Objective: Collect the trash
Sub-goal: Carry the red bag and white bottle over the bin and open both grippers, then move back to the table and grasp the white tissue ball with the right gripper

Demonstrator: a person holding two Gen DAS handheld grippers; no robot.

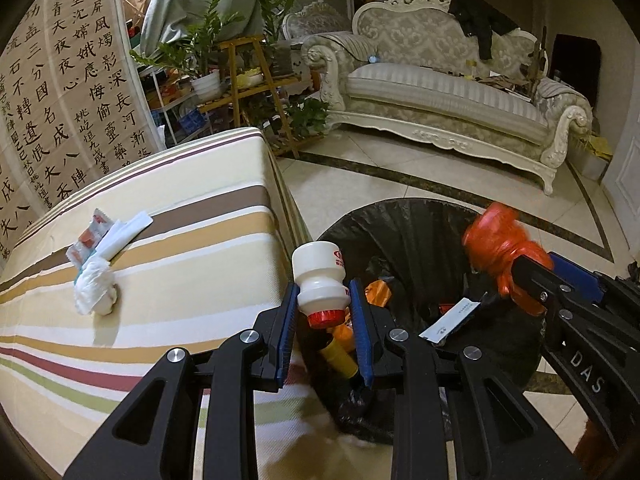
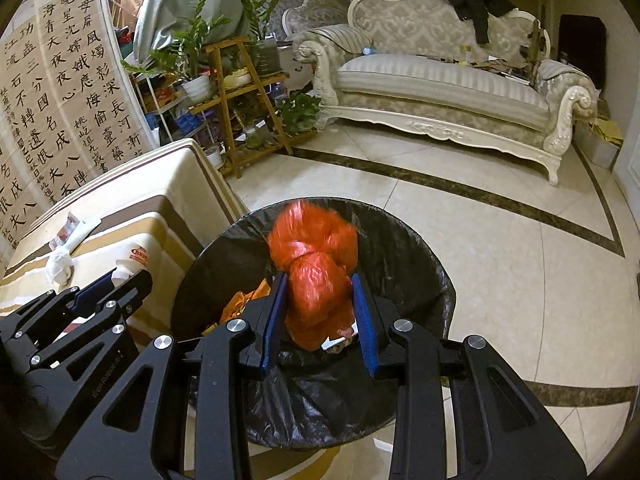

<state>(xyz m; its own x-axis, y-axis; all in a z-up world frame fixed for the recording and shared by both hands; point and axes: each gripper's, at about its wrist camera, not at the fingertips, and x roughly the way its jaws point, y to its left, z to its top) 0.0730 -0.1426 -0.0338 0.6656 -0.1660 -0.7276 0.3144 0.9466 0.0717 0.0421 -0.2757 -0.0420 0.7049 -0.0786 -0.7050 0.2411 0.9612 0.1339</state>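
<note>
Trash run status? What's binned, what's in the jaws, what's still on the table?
Done: the bin already holds orange wrappers and a paper packet. In hand: left gripper holds a white bottle at the bin's edge; right gripper holds an orange bag over the bin. Left: a tissue wad and wrappers on the table.

The orange bag's [image 2: 316, 256] far end is motion-blurred; bin [image 2: 420, 264] bottom hidden.

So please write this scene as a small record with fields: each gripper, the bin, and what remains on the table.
left gripper: shut on white plastic bottle with red cap
right gripper: shut on crumpled orange plastic bag, above bin
bin: black-lined trash bin, already holds trash
remaining: white tissue wad and wrappers on striped tablecloth
</note>
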